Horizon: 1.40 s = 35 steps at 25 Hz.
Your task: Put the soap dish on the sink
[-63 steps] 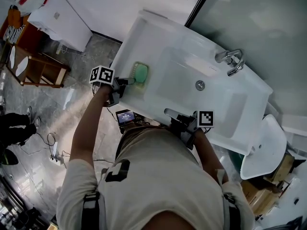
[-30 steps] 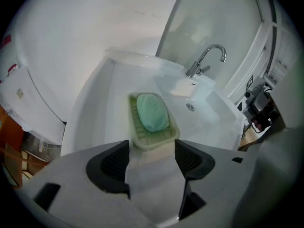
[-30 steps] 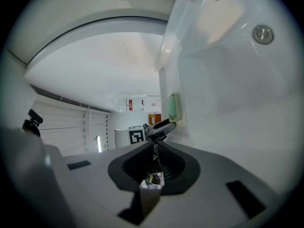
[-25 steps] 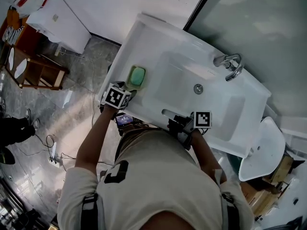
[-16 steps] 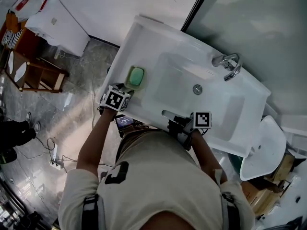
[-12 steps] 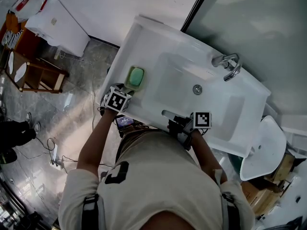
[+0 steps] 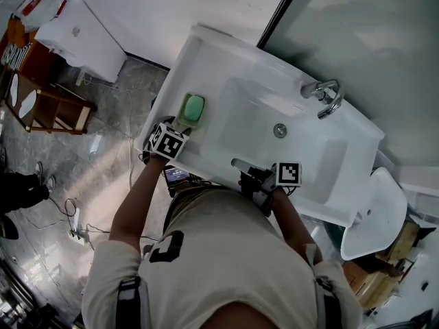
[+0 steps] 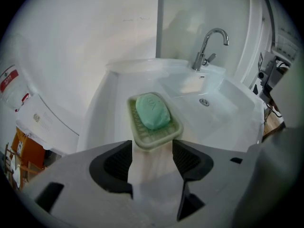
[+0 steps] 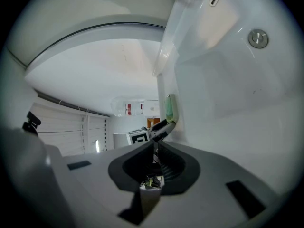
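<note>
Here the soap dish (image 7: 191, 110) lies flat on the sink's (image 7: 206, 43) left ledge, beside the basin and well apart from the tap (image 7: 324, 93). It is a pale green ribbed tray, and a green bar of soap (image 7: 195, 107) rests in the middle of it. In the left gripper view the dish (image 8: 155, 127) sits straight ahead with the soap (image 8: 153, 111) on top, its long side running away toward the basin.

The left gripper (image 7: 180, 129) points steeply down at the near end of the dish from the sink's front corner. Its jaws are opening: in its own view (image 8: 152, 152) that near end sits in the gap at the tips, with the dark pads (image 8: 118, 163) just beside it and not pressing on it.

The right gripper (image 7: 239, 162) lies over the front rim of the sink, aimed along the basin. Its jaws (image 9: 155, 145) are closed together with nothing between them. That view also catches the dish (image 9: 169, 107) edge-on far along the ledge.

The drain (image 7: 280, 130) sits in the basin floor, between the tap and the right gripper. On the grey floor to the left stand a wooden stool (image 7: 49, 101) and a white cabinet (image 7: 82, 29)
</note>
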### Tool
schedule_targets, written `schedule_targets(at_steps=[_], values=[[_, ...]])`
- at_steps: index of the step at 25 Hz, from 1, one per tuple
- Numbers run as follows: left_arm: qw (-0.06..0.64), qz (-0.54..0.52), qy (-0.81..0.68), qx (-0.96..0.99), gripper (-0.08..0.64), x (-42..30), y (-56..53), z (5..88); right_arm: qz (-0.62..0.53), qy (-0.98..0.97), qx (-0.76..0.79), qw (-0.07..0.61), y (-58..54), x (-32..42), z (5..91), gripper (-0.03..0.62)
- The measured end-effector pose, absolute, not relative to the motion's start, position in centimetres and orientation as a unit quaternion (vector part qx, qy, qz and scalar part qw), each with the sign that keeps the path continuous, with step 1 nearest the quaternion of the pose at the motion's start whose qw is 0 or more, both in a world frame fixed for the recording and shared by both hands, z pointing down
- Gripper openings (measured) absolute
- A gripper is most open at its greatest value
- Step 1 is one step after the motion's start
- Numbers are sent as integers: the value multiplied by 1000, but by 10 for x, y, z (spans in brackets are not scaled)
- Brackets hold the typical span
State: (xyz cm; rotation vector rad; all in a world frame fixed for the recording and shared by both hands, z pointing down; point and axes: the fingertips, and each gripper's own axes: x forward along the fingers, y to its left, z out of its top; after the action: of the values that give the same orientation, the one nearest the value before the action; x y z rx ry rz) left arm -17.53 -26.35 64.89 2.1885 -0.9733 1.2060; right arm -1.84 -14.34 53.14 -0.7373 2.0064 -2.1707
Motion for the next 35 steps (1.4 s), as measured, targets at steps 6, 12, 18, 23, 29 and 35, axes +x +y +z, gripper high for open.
schedule_targets(at_steps=[6,12,18,23,29,35], values=[[222,436,-351,798,270,-173,-275,648,-709,660,-244,45,-145,-18,531,26],[218,439,-341,802,272,-171,-283,649,-709,658,-249,46,-146,-17,531,26],[203,438,-342,806,257,-168,-296,647,-711,655,-251,45,-148,-16,531,26],[214,434,-341,806,252,-168,-306,648,-712,653,-255,42,-147,-14,532,26],[218,424,-345,809,253,-166,-313,648,-714,651,-255,42,-148,-15,534,26],[215,423,-346,810,253,-164,-322,647,-713,652,-257,37,-147,-17,533,26]])
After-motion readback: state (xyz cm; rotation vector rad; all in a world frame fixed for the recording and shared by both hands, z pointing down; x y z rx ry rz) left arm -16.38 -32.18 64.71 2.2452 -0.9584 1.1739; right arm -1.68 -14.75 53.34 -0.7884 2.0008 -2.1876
